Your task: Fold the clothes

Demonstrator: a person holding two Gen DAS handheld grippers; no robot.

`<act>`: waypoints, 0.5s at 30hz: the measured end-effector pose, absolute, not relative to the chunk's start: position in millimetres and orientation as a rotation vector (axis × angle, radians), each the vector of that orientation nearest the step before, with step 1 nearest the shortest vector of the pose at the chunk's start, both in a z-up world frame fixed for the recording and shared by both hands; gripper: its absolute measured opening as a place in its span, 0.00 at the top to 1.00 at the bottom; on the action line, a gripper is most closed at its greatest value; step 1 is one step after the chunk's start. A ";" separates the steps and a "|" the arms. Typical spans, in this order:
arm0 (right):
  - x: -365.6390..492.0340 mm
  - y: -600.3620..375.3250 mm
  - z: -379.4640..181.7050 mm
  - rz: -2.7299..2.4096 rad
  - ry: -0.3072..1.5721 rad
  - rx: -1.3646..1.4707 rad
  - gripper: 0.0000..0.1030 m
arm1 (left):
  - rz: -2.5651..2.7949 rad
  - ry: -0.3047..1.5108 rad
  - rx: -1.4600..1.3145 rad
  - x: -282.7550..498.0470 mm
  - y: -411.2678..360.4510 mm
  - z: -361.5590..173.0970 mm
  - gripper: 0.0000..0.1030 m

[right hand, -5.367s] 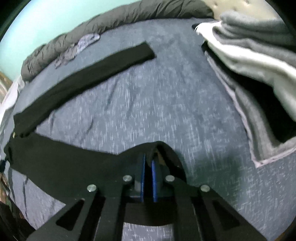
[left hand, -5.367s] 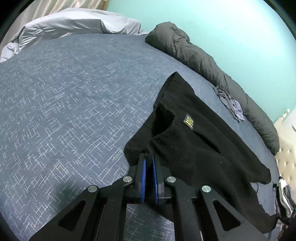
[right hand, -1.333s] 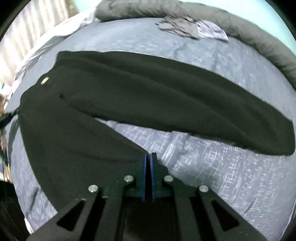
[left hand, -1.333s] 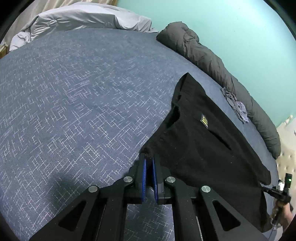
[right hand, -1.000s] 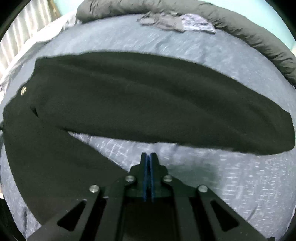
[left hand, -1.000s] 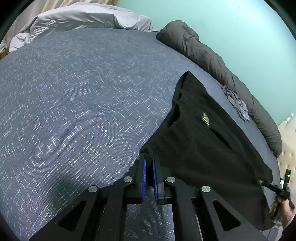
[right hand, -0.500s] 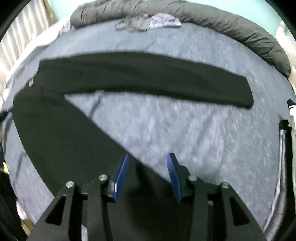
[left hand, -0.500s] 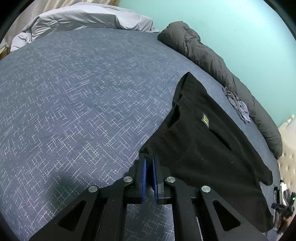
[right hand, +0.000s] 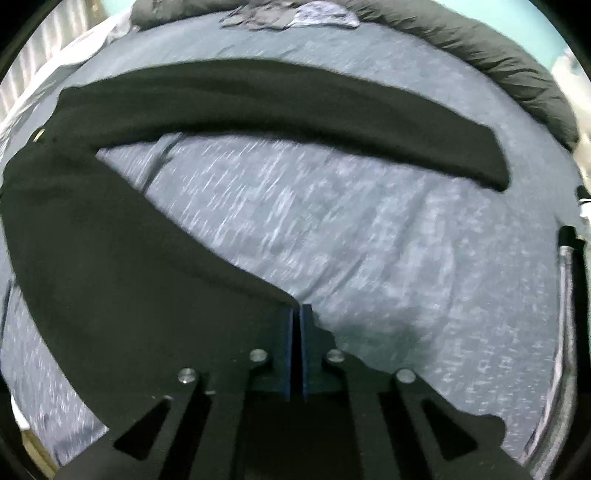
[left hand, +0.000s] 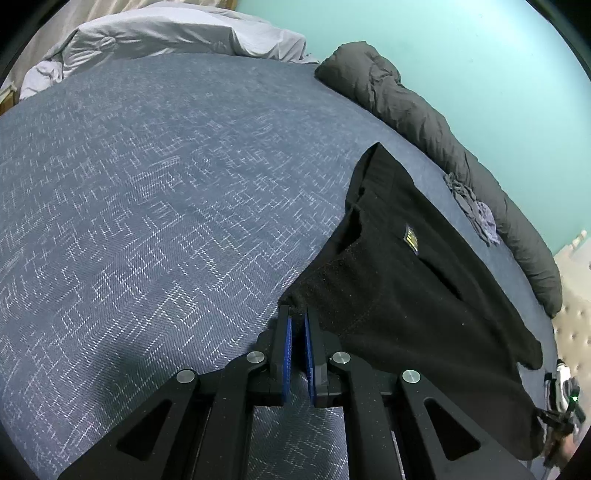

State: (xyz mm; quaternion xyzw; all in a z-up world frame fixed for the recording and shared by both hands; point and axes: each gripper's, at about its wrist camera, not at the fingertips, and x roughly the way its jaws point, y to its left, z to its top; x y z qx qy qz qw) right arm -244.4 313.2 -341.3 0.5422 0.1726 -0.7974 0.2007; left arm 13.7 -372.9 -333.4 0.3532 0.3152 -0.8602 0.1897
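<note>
Left gripper [left hand: 298, 321]: its jaws are almost shut and pinch the near corner of the black trousers [left hand: 417, 295] at the waist end.

Right gripper [right hand: 297, 314]: its jaws are shut tight. The edge of one trouser leg [right hand: 122, 280] goes in right at the tips, so it looks like a pinch on the leg's end. The picture is blurry there, so this is a guess.

Where the trousers are: they lie spread on the blue bed [left hand: 155, 192]. The two legs are apart like a wide V, with bare bed between them. The far leg [right hand: 280, 110] lies flat and long. A small yellow tag [left hand: 410, 235] shows near the waist.

How they will handle: the cloth looks soft, thick and a bit fuzzy. It is floppy, not stiff, and will sag and hang between the two grippers. It seems light enough to lift and will not break. It should not slip much, since it is fuzzy.

Where to hold: corners and edges look best, such as the waist corner and the leg's end, so the cloth stays flat when moved.

How far along: the legs are not yet on top of each other, so the fold is not finished.

Containers: none can be seen. A dark grey rolled blanket [left hand: 424, 122] lies along the bed's far side, with a small grey rag [left hand: 474, 210] beside it and a pale quilt [left hand: 159, 33] further off.
</note>
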 end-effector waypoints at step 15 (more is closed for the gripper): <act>-222.3 394.5 -317.5 -2.509 0.088 1.582 0.59 | -2.400 0.888 1.004 13.0 -367.3 -328.8 0.93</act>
